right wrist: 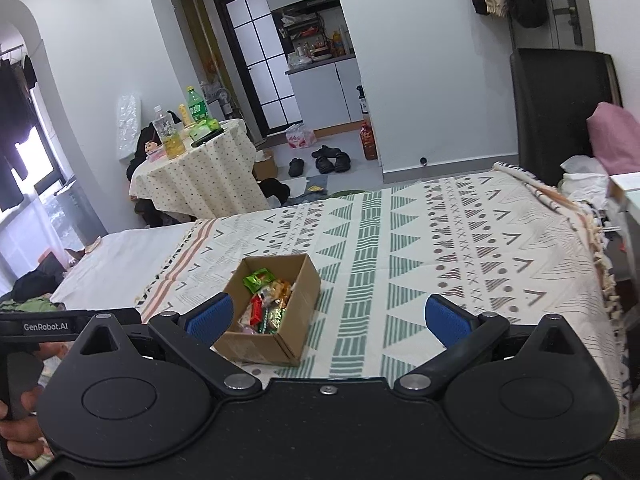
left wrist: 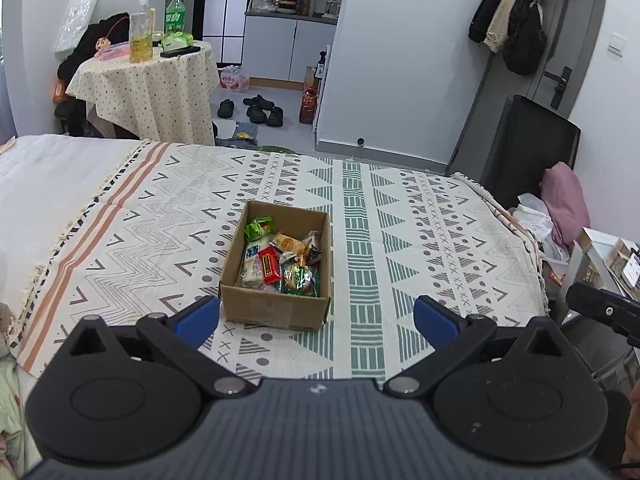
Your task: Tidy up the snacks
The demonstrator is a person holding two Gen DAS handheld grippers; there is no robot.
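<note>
On the bed, mid-blanket, sits the box with the snacks piled inside — none lie loose outside. Left claw and right claw hang before it, both spread wide and empty. Sorting looks finished — the next move is likely only to pull away.

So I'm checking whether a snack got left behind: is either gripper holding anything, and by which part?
Nothing is held: left gripper and right gripper are open and empty.
</note>
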